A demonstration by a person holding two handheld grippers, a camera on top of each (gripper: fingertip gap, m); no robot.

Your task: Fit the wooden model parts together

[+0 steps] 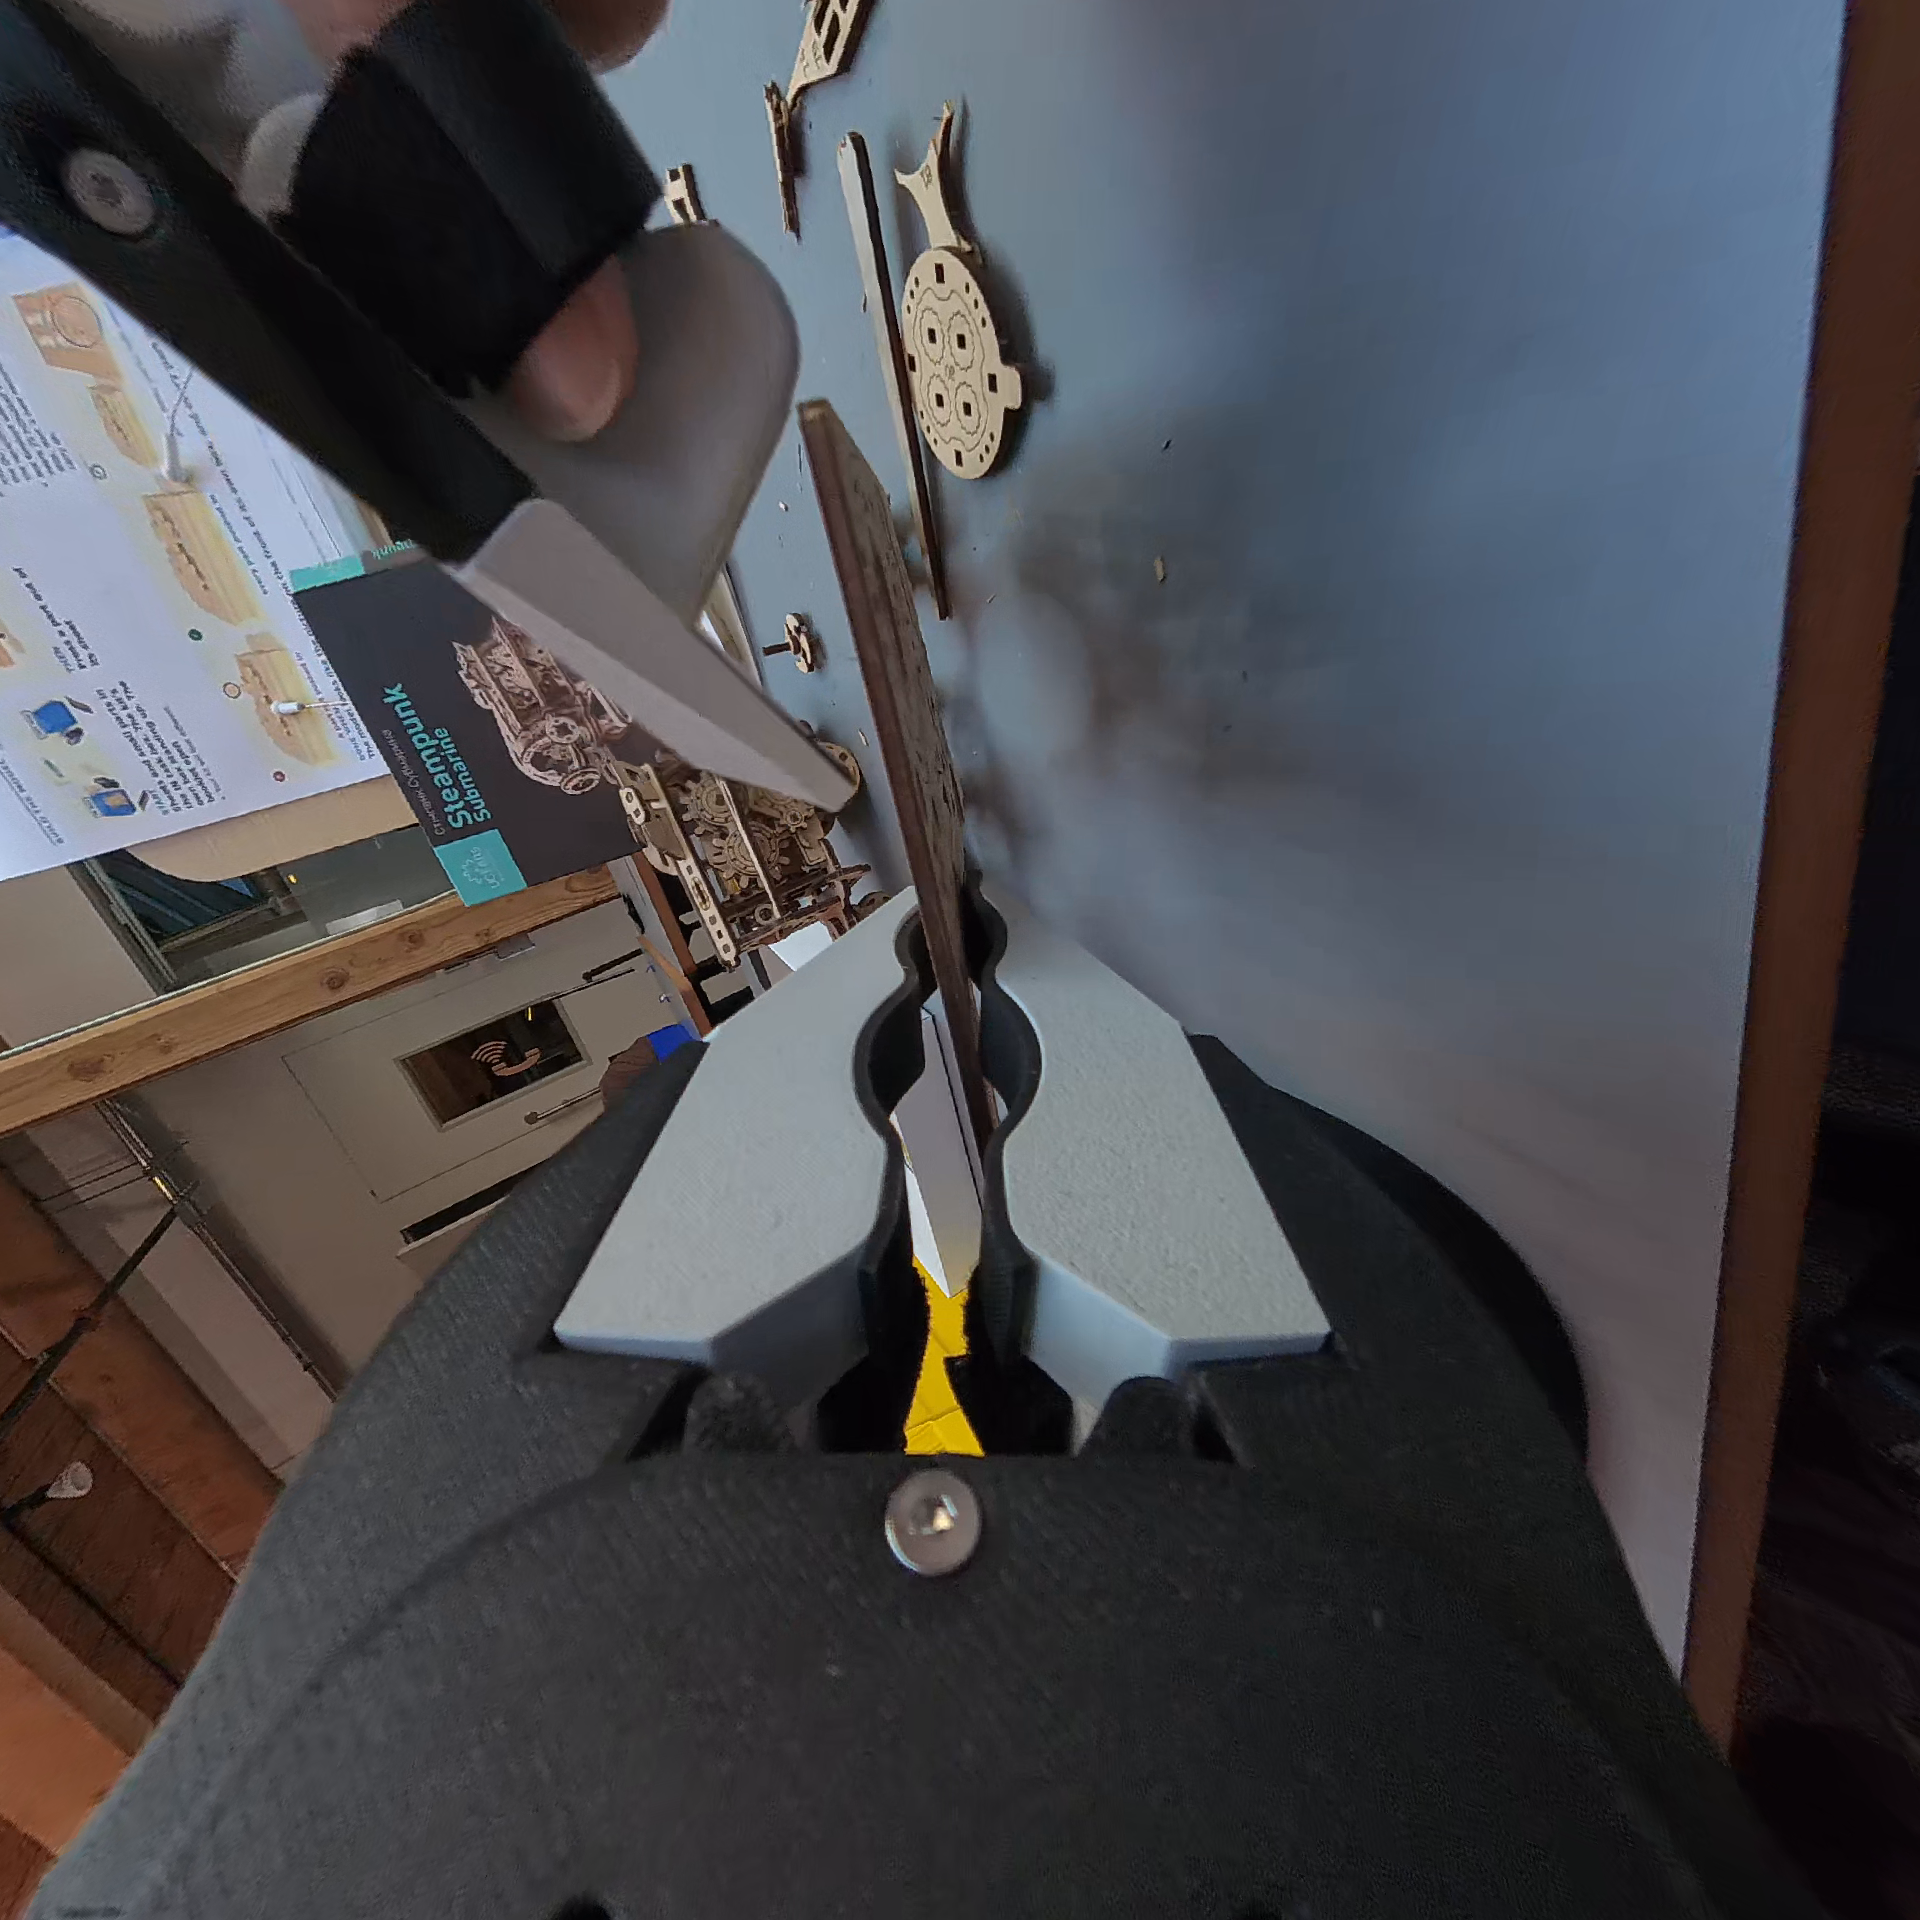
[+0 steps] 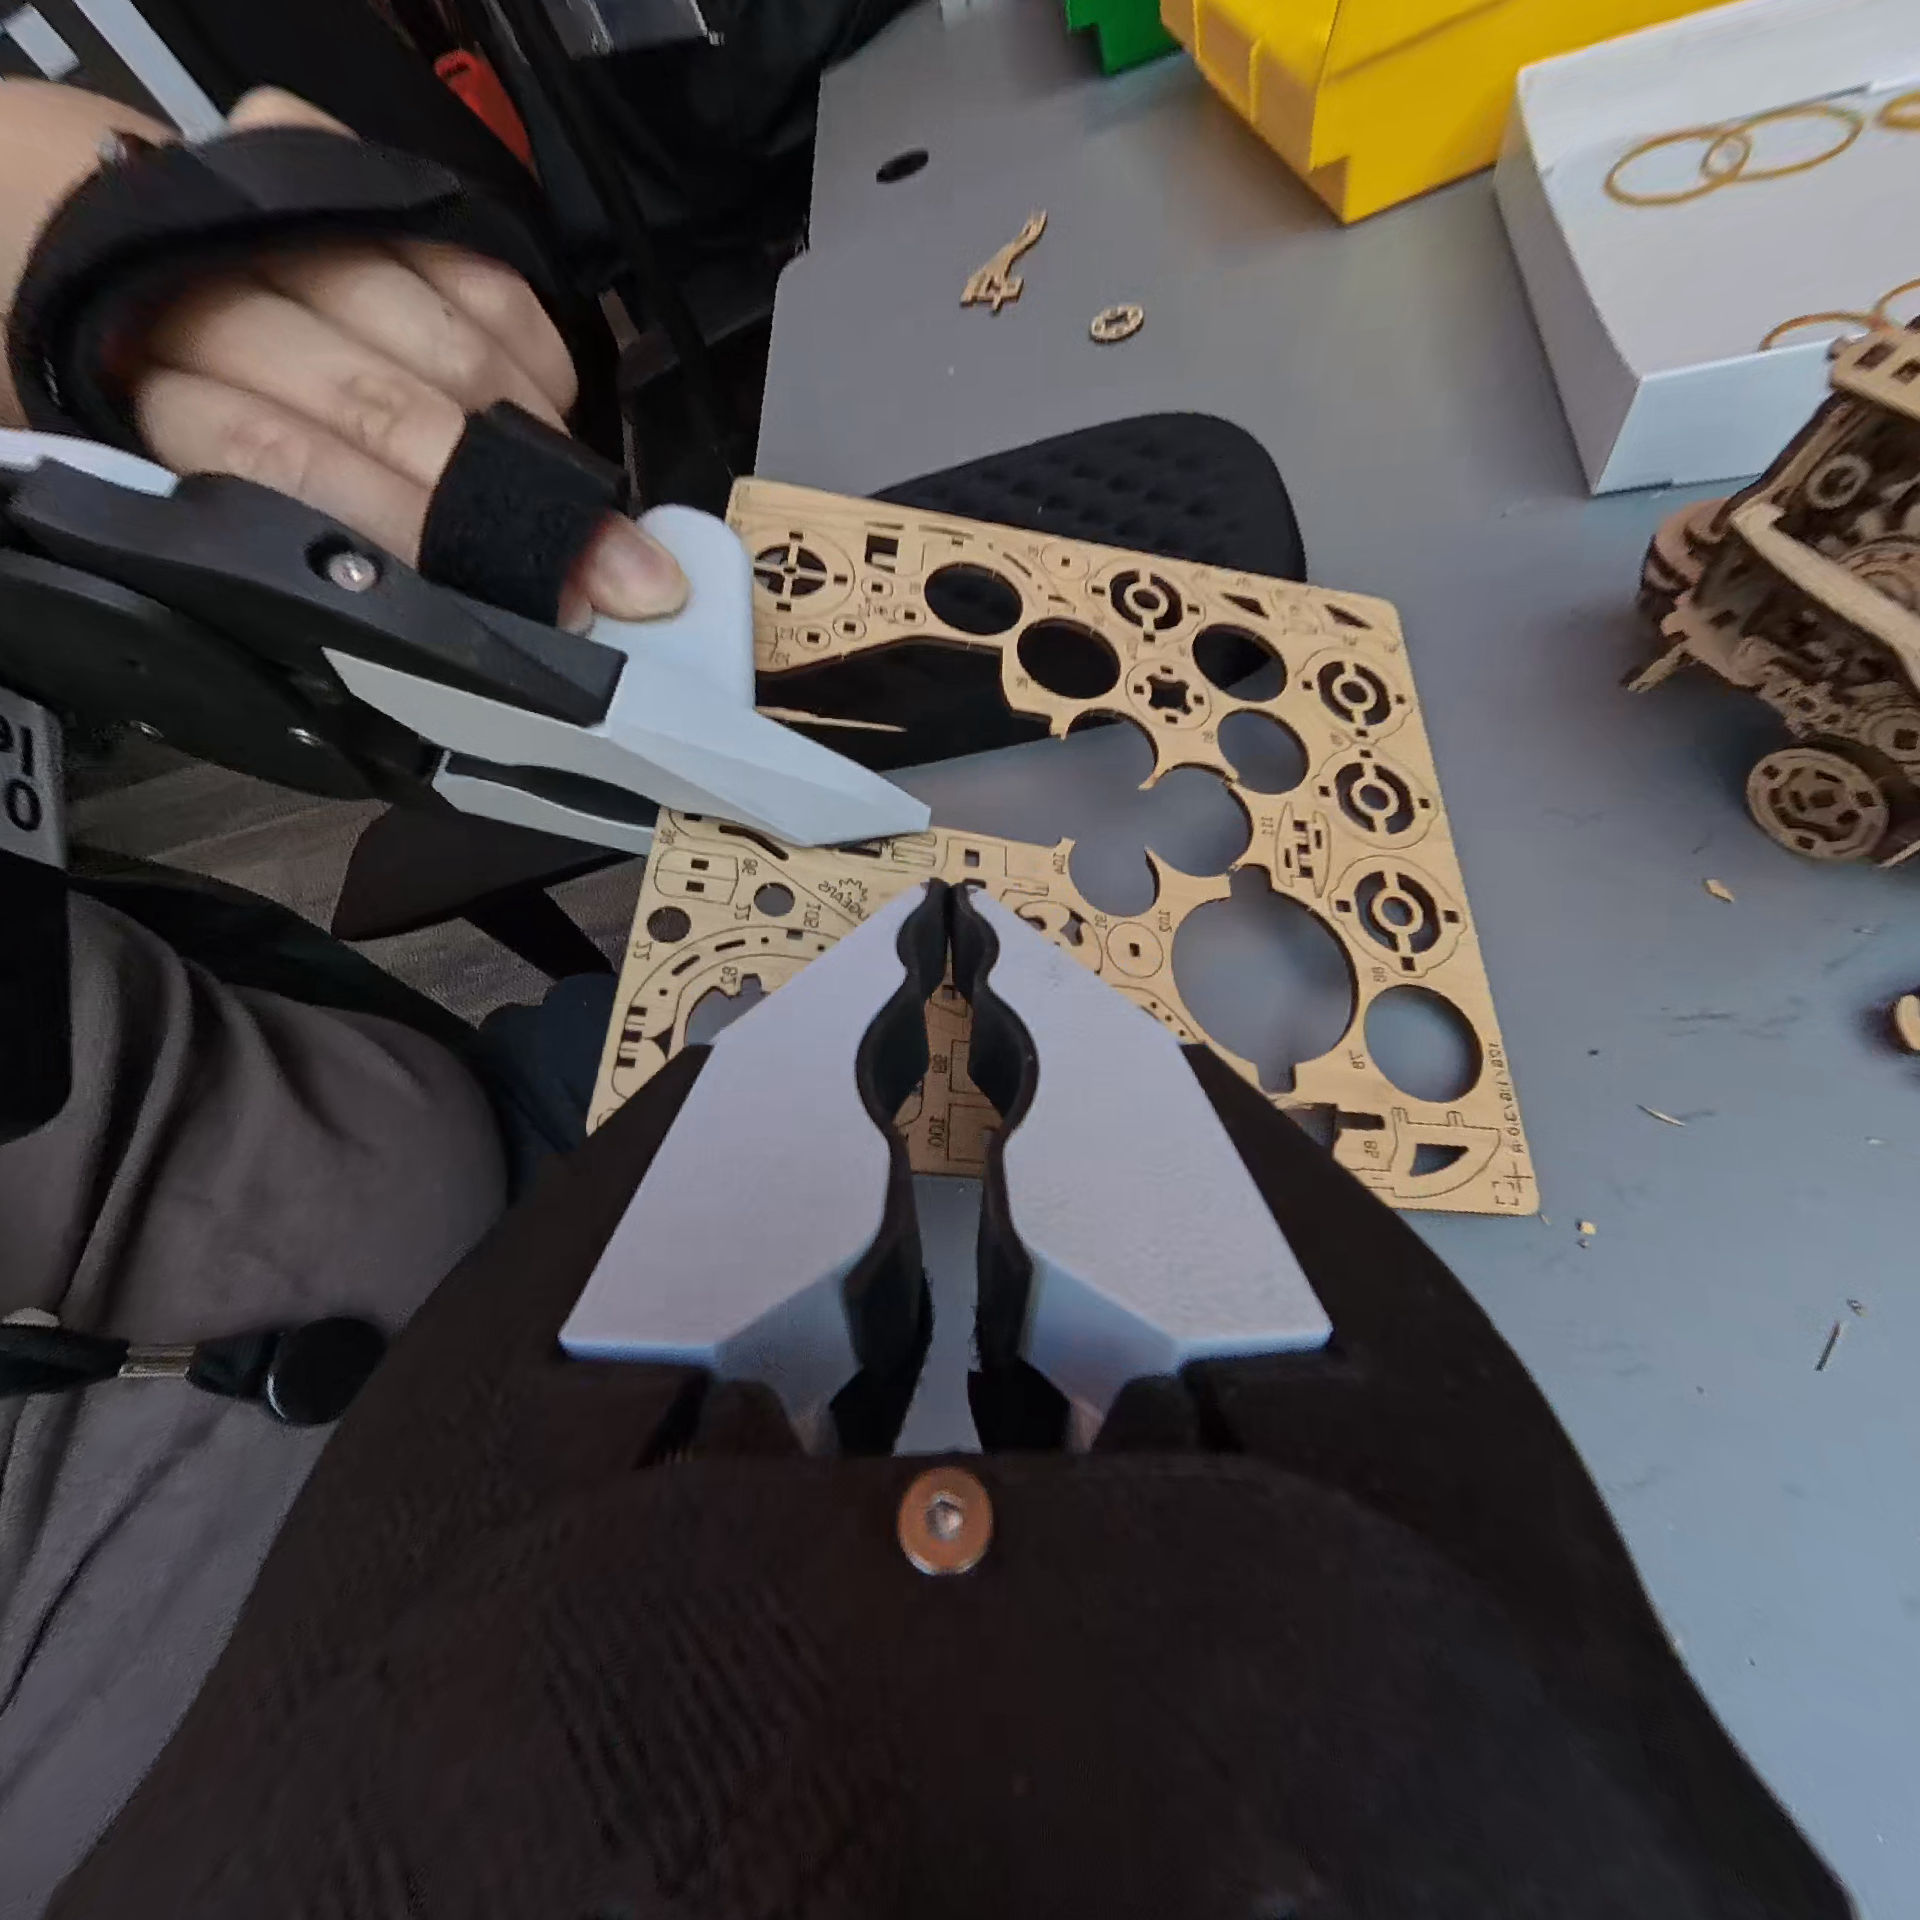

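Observation:
A thin wooden sheet of laser-cut parts [image 2: 1455, 1153], with many round holes where parts are gone, is held up over the grey table's near edge. My left gripper [image 1: 961, 914] is shut on the sheet [image 1: 883, 644], which shows edge-on between its fingers. In the right wrist view the left gripper [image 2: 831, 826] clamps the sheet's left side. My right gripper [image 2: 951, 894] is shut, with its tips against the sheet's face. In the left wrist view the right gripper [image 1: 842, 795] comes in from the upper left beside the sheet.
A partly built wooden model [image 2: 1797, 644] stands at the right, behind it a white box with rubber bands [image 2: 1683, 260] and a yellow bin [image 2: 1455, 94]. Loose wooden parts [image 1: 956, 353] lie on the grey table [image 2: 1558, 1455]. An instruction page [image 1: 135, 582] and a dark booklet [image 1: 468, 727] lie farther off. My left and right fingertips are right by each other.

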